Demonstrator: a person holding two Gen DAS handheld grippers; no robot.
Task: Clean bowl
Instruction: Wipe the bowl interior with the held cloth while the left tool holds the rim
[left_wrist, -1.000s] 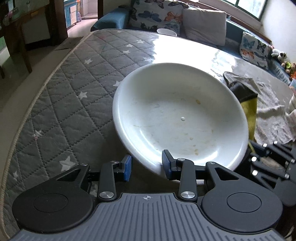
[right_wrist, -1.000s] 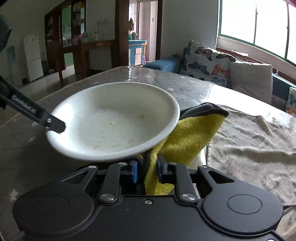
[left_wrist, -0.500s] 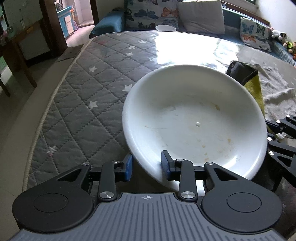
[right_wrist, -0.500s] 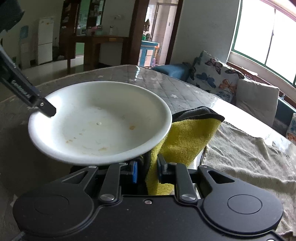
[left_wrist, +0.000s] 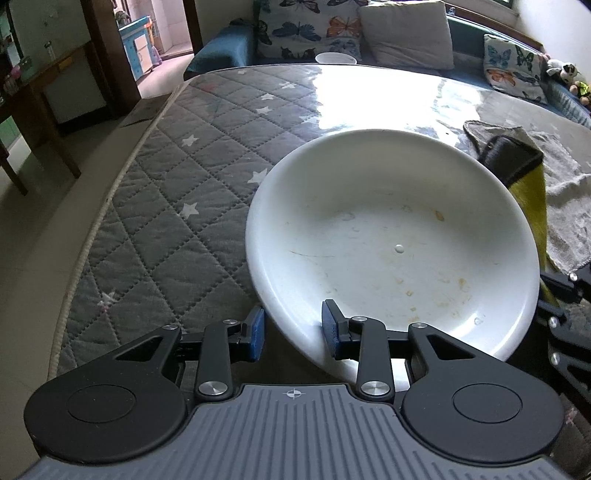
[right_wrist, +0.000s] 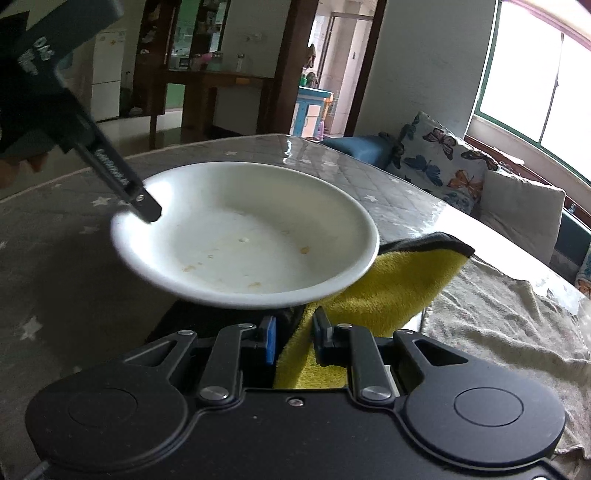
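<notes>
A shallow white bowl (left_wrist: 391, 236) with small brown food specks is held above the table. My left gripper (left_wrist: 293, 330) is shut on its near rim, one blue pad under the rim and one inside. In the right wrist view the bowl (right_wrist: 243, 236) hangs just ahead, and a left finger (right_wrist: 144, 206) clamps its far-left rim. My right gripper (right_wrist: 293, 339) is shut on a yellow cloth (right_wrist: 391, 288) with a dark edge. The cloth pokes up beside the bowl's right rim, partly hidden under it. From the left wrist the cloth (left_wrist: 532, 184) shows behind the right rim.
The table wears a grey quilted cover with white stars (left_wrist: 177, 206) under clear plastic; its edge curves down the left. A grey towel (right_wrist: 498, 325) lies on the right half. A small white bowl (left_wrist: 335, 58) sits at the far edge. Sofa cushions (left_wrist: 402, 33) lie beyond.
The bowl has stayed in my left gripper while the right gripper and cloth dropped back from it; in the right wrist view the bowl now sits higher and farther off.
</notes>
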